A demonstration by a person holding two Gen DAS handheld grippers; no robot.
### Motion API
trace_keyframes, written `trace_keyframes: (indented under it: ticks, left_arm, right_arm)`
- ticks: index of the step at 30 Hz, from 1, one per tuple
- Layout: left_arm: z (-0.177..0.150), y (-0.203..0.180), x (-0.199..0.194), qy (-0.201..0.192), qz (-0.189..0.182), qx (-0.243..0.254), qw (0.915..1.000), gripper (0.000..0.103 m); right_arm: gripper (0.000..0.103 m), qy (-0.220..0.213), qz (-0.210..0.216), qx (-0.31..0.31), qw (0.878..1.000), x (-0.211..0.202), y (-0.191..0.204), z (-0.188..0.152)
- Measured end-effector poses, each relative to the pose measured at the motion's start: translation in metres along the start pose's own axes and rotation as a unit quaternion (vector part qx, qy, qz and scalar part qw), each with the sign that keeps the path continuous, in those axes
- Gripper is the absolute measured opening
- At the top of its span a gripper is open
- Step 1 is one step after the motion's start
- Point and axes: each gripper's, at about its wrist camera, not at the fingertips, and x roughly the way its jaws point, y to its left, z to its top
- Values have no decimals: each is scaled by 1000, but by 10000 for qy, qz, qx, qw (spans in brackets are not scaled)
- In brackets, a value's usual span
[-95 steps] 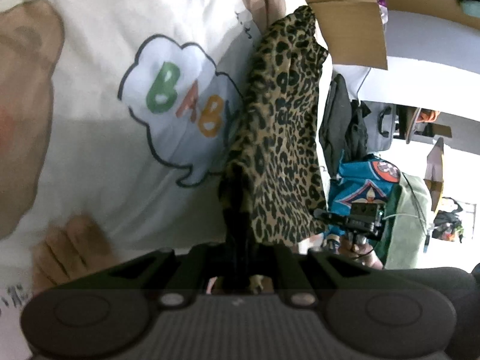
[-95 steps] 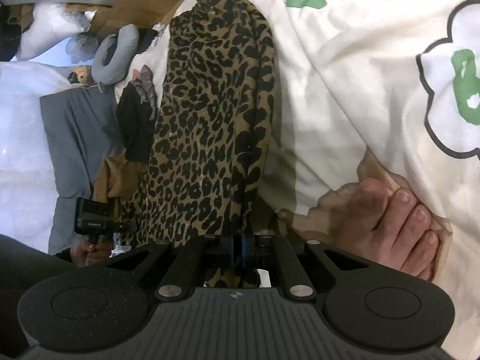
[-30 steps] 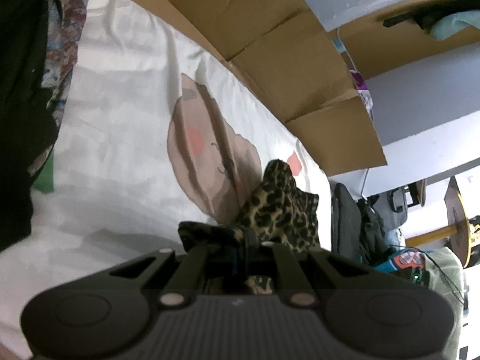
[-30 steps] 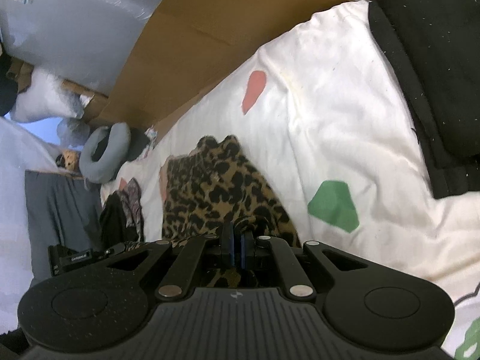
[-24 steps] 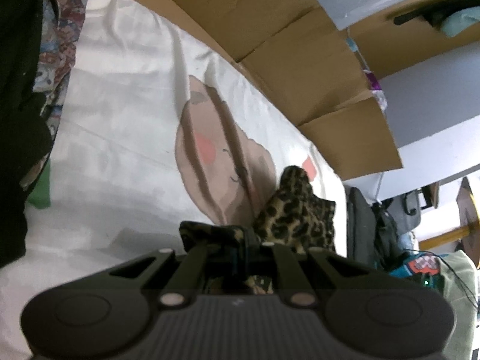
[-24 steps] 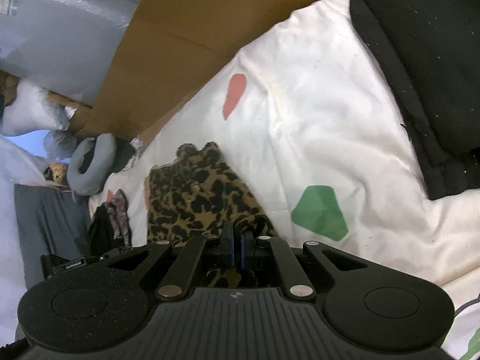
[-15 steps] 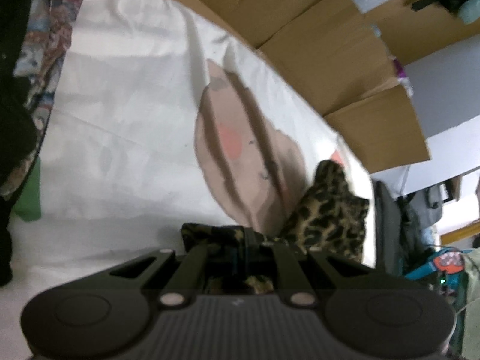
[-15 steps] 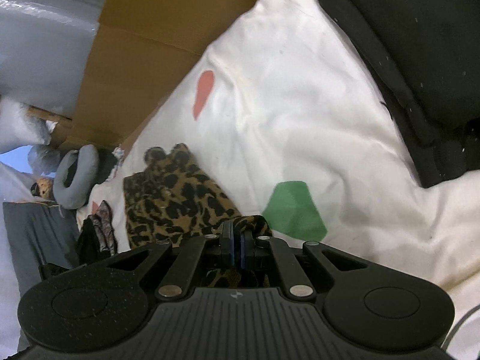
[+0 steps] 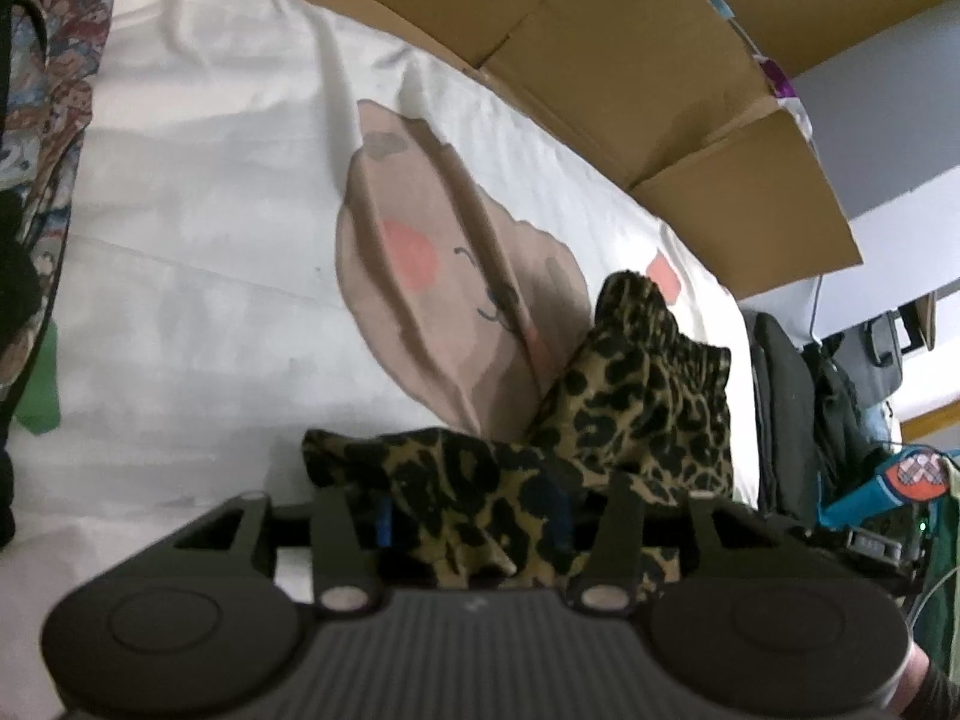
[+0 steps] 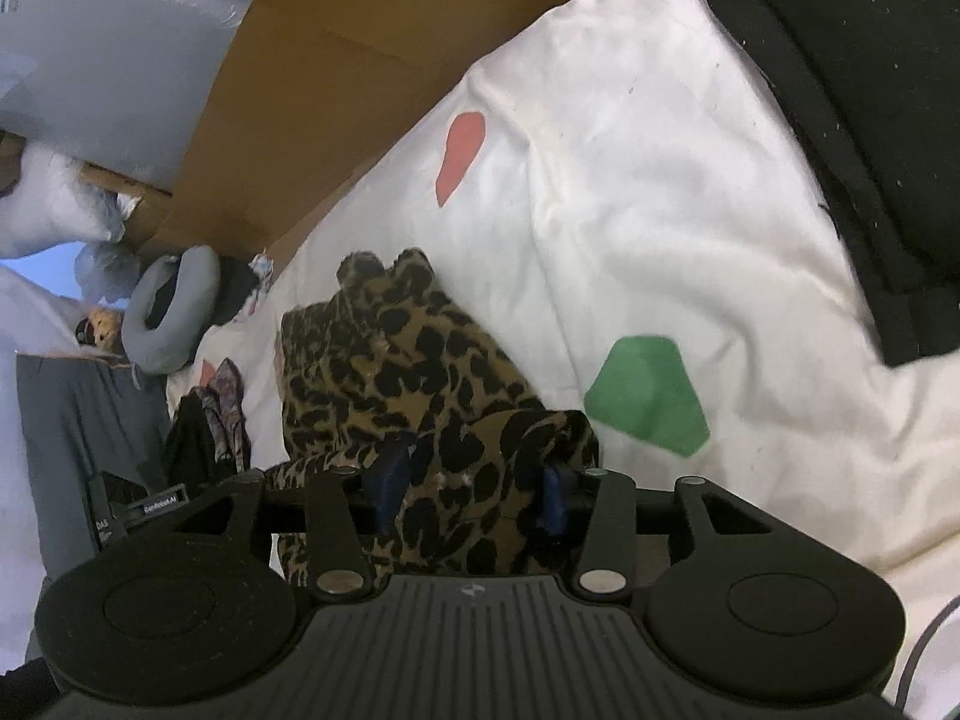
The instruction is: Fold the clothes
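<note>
A leopard-print garment (image 9: 648, 396) lies bunched on a white bedsheet (image 9: 210, 240) printed with a brown cartoon face. My left gripper (image 9: 474, 519) sits low over the near end of it. Its jaws are opening, and a fold of the cloth lies loosely between the blue pads (image 9: 384, 522). In the right wrist view the same leopard-print garment (image 10: 384, 372) lies on the bedsheet (image 10: 630, 180) beside a green patch. My right gripper (image 10: 471, 492) is also opening, with a hump of the cloth between its parted pads (image 10: 390, 480).
Flattened cardboard (image 9: 630, 60) lines the far side of the bed. A black garment (image 10: 870, 90) lies at the upper right of the right wrist view, a patterned one (image 9: 42, 90) at the left edge. A grey neck pillow (image 10: 171, 312) and dark clothes (image 9: 798, 396) crowd the bed's end.
Both grippers were shut on the leopard cloth half a second ago; now their jaws stand apart. Both hands sank a little toward the sheet, and the cloth has settled on it.
</note>
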Motion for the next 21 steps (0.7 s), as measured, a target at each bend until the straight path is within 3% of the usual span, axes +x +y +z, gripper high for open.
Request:
trace_keyframes:
  ticks: [7,21]
  left_arm:
    - [-11,-2,-1,175,18,170,9997,64]
    - [-21,-14,2,413,-118,349,9985,65]
  right_arm:
    - [63,147,201,-21,9997,-5,-3,-16]
    - [65,249,542,138,9981,15,0,-29]
